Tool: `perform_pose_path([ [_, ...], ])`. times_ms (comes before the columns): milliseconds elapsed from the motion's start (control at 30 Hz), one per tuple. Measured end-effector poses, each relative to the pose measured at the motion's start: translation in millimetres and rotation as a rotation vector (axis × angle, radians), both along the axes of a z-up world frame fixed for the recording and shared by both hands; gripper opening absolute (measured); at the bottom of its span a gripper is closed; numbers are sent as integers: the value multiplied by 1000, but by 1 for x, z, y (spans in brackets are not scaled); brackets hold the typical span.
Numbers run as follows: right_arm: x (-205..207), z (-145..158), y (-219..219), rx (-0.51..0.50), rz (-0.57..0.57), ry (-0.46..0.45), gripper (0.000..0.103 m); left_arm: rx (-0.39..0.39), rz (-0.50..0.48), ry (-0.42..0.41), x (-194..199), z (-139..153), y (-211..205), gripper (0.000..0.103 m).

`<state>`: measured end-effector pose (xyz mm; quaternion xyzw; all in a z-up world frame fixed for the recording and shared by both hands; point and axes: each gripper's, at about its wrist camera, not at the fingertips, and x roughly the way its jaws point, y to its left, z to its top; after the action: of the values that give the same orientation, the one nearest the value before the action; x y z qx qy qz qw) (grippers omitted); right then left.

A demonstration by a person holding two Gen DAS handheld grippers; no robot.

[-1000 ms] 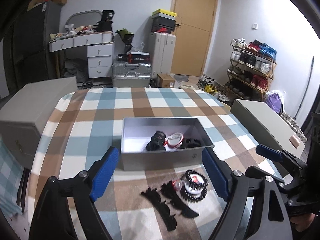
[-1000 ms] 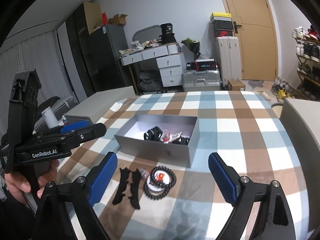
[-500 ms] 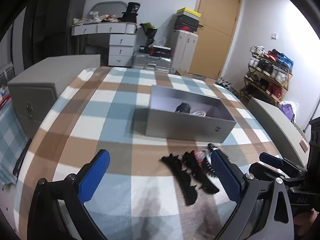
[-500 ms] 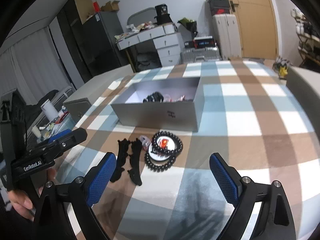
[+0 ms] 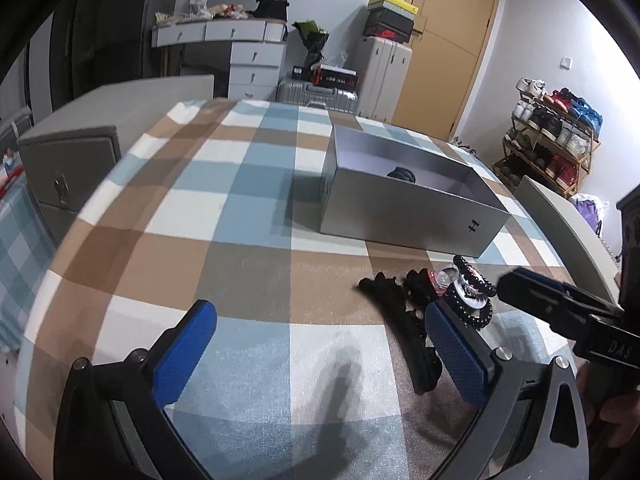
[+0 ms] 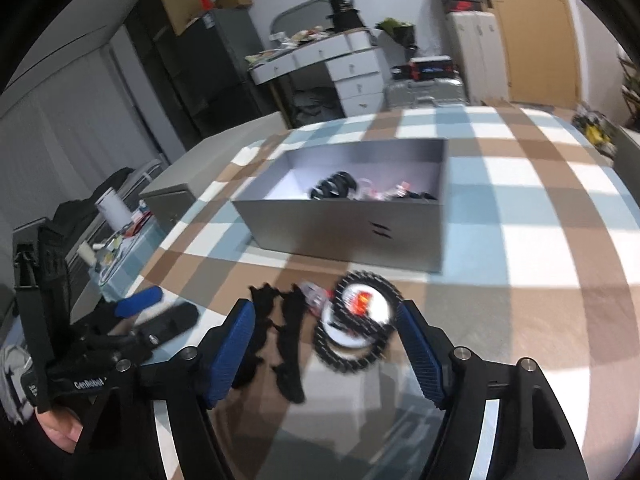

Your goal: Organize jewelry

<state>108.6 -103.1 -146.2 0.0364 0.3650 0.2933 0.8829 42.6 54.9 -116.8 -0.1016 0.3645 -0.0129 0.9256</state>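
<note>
A grey open box (image 5: 408, 204) (image 6: 352, 220) sits on the checked tablecloth with several dark bracelets and small items inside. In front of it lie two black hair clips (image 6: 280, 336) (image 5: 400, 320), black bead bracelets (image 6: 356, 332) (image 5: 474, 304) and a small clear red piece (image 5: 442, 278). My right gripper (image 6: 326, 348) is open and empty, low over the clips and bracelets, which lie between its blue pads. My left gripper (image 5: 320, 356) is open and empty, left of the clips, with its right pad (image 5: 456, 356) beside them.
Grey box lids lie at the table's left edge (image 5: 100, 128) and right edge (image 5: 560, 224). A cluttered side table (image 6: 116, 236) stands to the left. Drawers, suitcases, a door and a shoe rack (image 5: 552, 136) stand behind the table.
My right gripper has dropped and moved in over the clips and bracelets. My left gripper has swung left and lower, so the box and jewelry now sit to its right.
</note>
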Motion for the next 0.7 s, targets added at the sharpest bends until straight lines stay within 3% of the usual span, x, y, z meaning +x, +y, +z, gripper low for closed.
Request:
perform_pose_path([
  [133,5,4,21,-42,71,-41,67,-21,-4,4,-1,0,2,102],
  [300,18,-3,40,-103,130,-30,42,-39,-15,21,2,-1,3,102],
  [533,21,-12,56,-242,151,-54,28,-157,16,67,5,-10,21,102],
  [700,20,-16,57,-287,142,-72,15,-173,7,70,3,-10,19,102],
])
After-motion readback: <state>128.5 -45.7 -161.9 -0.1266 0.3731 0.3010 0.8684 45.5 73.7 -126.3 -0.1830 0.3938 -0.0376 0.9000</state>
